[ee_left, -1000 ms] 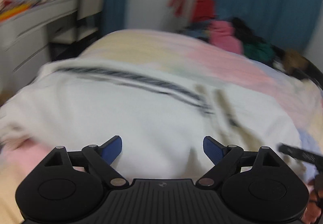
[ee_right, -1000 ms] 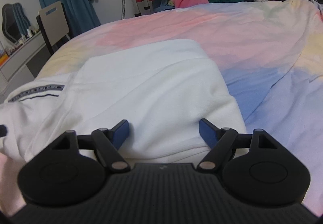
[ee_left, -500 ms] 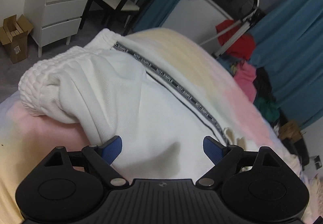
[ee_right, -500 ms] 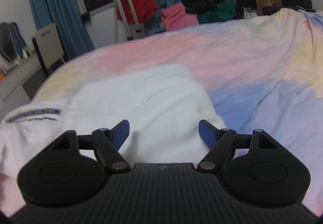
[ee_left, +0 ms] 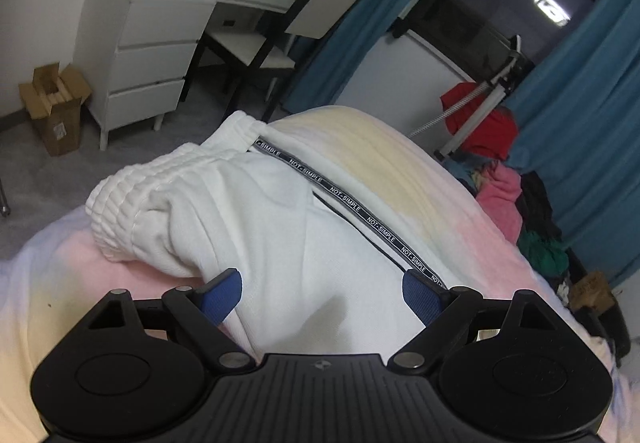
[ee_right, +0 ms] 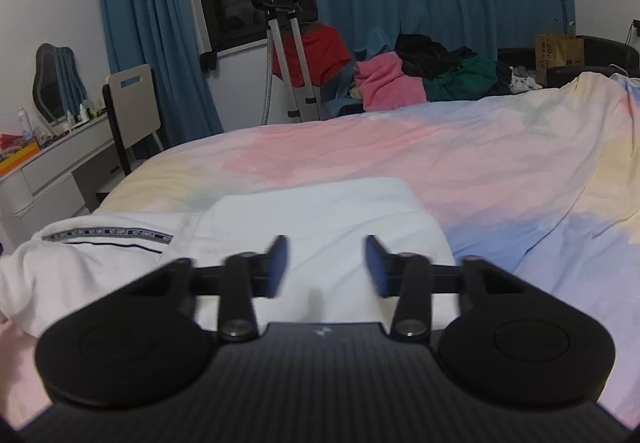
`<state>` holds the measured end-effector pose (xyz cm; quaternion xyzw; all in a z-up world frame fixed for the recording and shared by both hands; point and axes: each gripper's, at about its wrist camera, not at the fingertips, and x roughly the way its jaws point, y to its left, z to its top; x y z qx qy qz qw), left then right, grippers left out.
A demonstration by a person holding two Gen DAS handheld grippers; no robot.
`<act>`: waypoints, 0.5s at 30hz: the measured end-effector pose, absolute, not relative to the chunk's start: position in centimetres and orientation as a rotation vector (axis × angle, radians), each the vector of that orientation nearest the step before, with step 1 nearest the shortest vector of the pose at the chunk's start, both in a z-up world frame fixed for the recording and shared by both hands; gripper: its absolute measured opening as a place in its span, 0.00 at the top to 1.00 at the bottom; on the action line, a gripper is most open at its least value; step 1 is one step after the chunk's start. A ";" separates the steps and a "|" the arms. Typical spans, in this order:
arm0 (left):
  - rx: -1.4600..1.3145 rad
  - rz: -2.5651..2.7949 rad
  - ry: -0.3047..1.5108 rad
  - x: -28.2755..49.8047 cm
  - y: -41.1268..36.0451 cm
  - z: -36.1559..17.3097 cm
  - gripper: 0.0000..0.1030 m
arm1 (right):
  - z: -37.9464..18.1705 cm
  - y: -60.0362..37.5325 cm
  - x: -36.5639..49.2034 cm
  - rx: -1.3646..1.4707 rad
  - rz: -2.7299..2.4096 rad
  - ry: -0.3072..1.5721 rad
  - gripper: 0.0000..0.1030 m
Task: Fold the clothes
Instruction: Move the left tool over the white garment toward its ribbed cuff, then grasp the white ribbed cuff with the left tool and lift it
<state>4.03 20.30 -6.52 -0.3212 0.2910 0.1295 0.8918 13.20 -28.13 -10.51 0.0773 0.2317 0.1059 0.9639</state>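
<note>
The bed (ee_right: 400,147), under a pastel pink, yellow and blue cover, carries the white trousers (ee_left: 288,227) on its near side toward the desk and chair. A second ago the left view was a blur of white cloth seen flat on; now it is sharp and tipped over, with the ribbed cuffs (ee_left: 132,195) bunched at the bed's edge and the drawers behind them. The trousers' long axis runs from those cuffs back toward the cameras, and the lettered side stripe (ee_left: 360,211) follows it diagonally. In the right view the folded end (ee_right: 320,203) lies square across the bed.

The left tongs (ee_left: 322,297) stand wide as before, cloth lying between the blue pads; whether either pad touches it is hard to say. The right tongs (ee_right: 326,267), wide a second ago, are closing, their fingers (ee_right: 278,263) motion-blurred above the white fabric, apparently gripping nothing.
</note>
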 end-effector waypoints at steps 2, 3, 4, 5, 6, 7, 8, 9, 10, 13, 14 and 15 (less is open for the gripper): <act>-0.701 0.273 0.611 4.0 20.7 -6.8 0.14 | -10.2 -28.2 12.9 0.169 0.207 0.455 0.69; -0.721 0.276 0.614 4.0 20.9 -7.0 0.14 | -10.0 -28.3 12.7 0.176 0.204 0.448 0.69; -0.743 0.281 0.618 3.9 21.1 -7.1 0.14 | -9.9 -28.4 12.7 0.182 0.203 0.447 0.70; -0.770 0.281 0.620 3.8 21.4 -7.4 0.14 | -9.9 -28.4 12.6 0.187 0.203 0.446 0.71; -0.805 0.278 0.625 3.7 21.7 -7.7 0.14 | -9.8 -28.5 12.6 0.193 0.203 0.445 0.72; -0.846 0.272 0.634 3.6 22.1 -8.1 0.14 | -9.7 -28.6 12.6 0.199 0.202 0.444 0.72; -0.887 0.265 0.643 3.5 22.5 -8.5 0.14 | -9.6 -28.7 12.5 0.205 0.202 0.444 0.72; -0.927 0.260 0.652 3.4 22.9 -8.9 0.14 | -9.6 -28.7 12.5 0.211 0.202 0.444 0.74; -0.962 0.258 0.659 3.4 23.2 -9.4 0.14 | -9.7 -28.7 12.7 0.216 0.212 0.463 0.76; -1.026 0.273 0.672 3.5 23.9 -10.5 0.14 | -10.3 -28.3 13.1 0.231 0.241 0.516 0.79; -1.044 0.285 0.679 3.8 24.2 -10.9 0.14 | -10.5 -28.1 13.2 0.235 0.249 0.531 0.81; -1.062 0.298 0.685 4.1 24.5 -11.4 0.14 | -10.6 -27.9 13.3 0.241 0.263 0.543 0.83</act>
